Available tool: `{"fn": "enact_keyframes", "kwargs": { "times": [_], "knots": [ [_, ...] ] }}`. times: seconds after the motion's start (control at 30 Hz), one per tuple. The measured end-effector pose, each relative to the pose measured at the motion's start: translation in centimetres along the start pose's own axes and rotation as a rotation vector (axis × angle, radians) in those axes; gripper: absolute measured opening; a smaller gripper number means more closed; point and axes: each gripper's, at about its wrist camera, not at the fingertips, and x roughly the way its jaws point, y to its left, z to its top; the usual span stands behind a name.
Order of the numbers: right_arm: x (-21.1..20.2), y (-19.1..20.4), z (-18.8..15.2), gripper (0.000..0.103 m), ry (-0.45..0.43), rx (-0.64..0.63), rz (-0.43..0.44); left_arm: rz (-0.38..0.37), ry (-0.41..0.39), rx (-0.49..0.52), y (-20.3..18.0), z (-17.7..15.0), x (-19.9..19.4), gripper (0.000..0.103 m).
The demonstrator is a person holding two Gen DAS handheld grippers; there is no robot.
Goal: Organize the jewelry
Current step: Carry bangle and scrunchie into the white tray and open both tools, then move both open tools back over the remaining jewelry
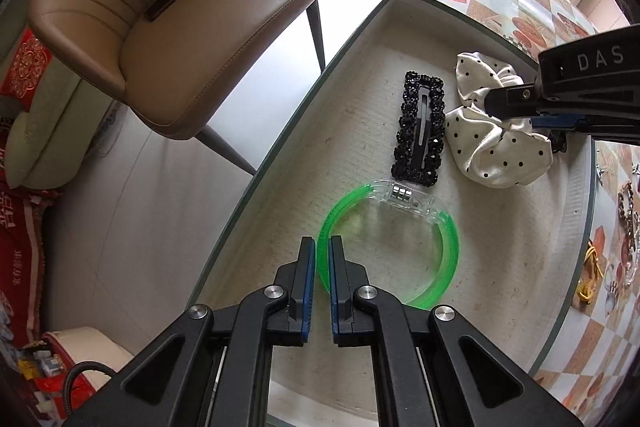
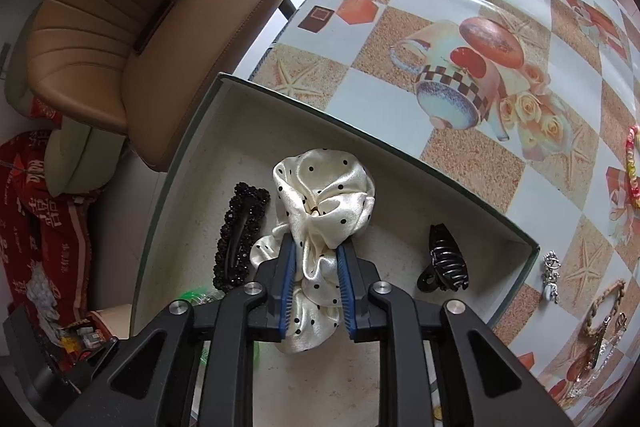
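Observation:
My left gripper points down into a shallow pale tray and is shut on the band of a green translucent bracelet with a clear clasp, which lies on the tray floor. Beyond it lies a black beaded hair clip. My right gripper straddles a white polka-dot scrunchie that rests in the tray; the fabric fills the gap and touches both pads. In the left wrist view the right gripper reaches in from the right over the scrunchie. A black claw clip lies to its right.
The tray sits at the edge of a table with a patterned cloth. A tan padded chair stands close beside the tray's left rim. Loose jewelry lies on the cloth right of the tray: a silver charm, a beige chain, a yellow cord.

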Motion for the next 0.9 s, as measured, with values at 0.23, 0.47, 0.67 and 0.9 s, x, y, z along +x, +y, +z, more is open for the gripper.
{"fn": "enact_keyframes", "kwargs": {
  "times": [0.23,0.47,0.67,0.9],
  "knots": [
    [-0.7,-0.3,0.1,0.048,0.004,-0.01,0.012,0.023,-0.013,0.0,-0.3,-0.1,-1.4,0.009],
    [-2.1,0.0,0.1,0.076,-0.014,-0.012,0.036,0.026,-0.001,0.006,-0.2,-0.3,-1.5,0.01],
    [-4.2,0.0,-0.2,0.079,-0.047,-0.008,0.058,0.021,0.015,0.006,0.4,-0.3,-1.5,0.01],
    [-7.1,-1.3,-1.9,0.079,-0.075,0.033,0.081,-0.004,0.012,0.009,0.6,-0.2,-1.9,0.01]
  ]
}}
